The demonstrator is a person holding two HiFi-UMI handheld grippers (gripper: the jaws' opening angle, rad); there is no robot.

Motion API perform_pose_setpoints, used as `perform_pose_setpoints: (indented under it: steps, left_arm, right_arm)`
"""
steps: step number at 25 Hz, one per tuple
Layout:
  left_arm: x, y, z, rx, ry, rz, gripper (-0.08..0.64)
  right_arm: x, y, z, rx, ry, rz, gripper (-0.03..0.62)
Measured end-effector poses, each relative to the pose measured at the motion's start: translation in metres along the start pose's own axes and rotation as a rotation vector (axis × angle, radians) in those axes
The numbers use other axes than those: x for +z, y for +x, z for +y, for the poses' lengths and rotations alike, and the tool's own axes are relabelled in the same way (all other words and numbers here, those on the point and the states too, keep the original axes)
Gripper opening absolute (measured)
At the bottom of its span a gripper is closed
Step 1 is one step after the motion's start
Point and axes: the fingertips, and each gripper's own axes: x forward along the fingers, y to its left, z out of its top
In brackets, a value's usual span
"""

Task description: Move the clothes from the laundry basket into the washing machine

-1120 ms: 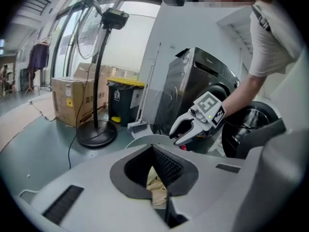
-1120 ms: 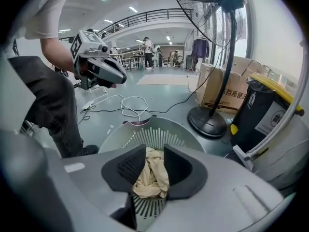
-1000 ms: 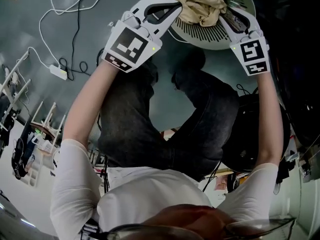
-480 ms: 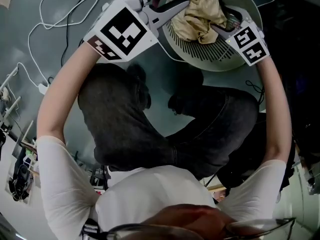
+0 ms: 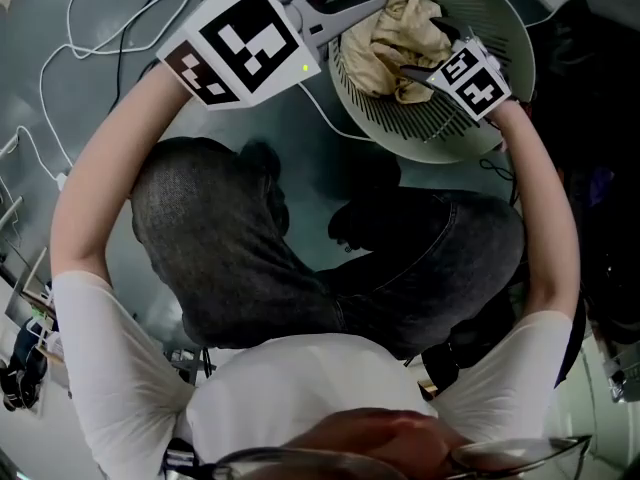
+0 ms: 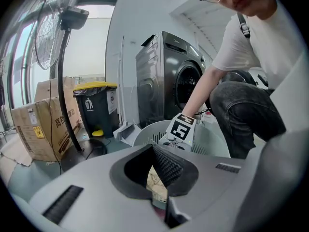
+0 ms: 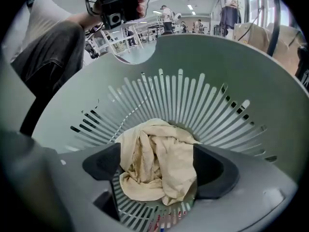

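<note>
Crumpled cream cloth [image 7: 149,149], bunched on the slatted floor of the round pale-grey plastic laundry basket [image 7: 207,76], not yet lifted. Straddled by the right gripper [image 7: 157,167]: black pads spread to either side of the heap and opening wider at this moment, close to the fabric's flanks but not pressing in. Compared with a second ago, brought down from the rim deep into the bowl, and changed from nearly shut to well parted. Reads as the set-up for a grab: next, probably a little more descent, then a squeeze on the thick middle fold.

Left gripper [image 6: 155,178] parked over the basket's rim, tips drawn together, lowered slightly and rolled since a second ago. Sliver of the cream fabric glimpsed through the slot beside the ribbed pad; probably just seen through rather than nipped, though hard to call from this angle.

Beyond the basket, dark-grey front-loading washing machine [image 6: 166,76] with a round port, well apart from the heap. Transfer therefore still entirely ahead: the only garment in sight still down in the basket, ungripped.
</note>
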Motion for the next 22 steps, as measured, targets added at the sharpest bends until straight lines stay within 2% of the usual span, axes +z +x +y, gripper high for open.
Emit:
perform_pose_setpoints:
  steps: [4,13,18,22]
  left_arm:
    - [-0.005,0.006,-0.005,0.036,0.022,0.012,0.006]
    - [-0.017,-0.008,-0.001,0.088,-0.092,-0.024,0.006]
    - [-0.023,-0.009,0.000,0.105,-0.123,-0.024,0.006]
    - [-0.025,-0.007,-0.004,0.090,-0.147,-0.029,0.006]
  right_arm:
    - [-0.020,0.018,0.002,-0.002,0.018,0.026,0.502]
    - [-0.028,0.073,-0.001,-0.042,0.056,0.055,0.567]
    - [-0.033,0.101,-0.010,-0.118,0.000,0.083,0.598]
    - [-0.055,0.115,-0.029,-0.187,0.025,0.151,0.607]
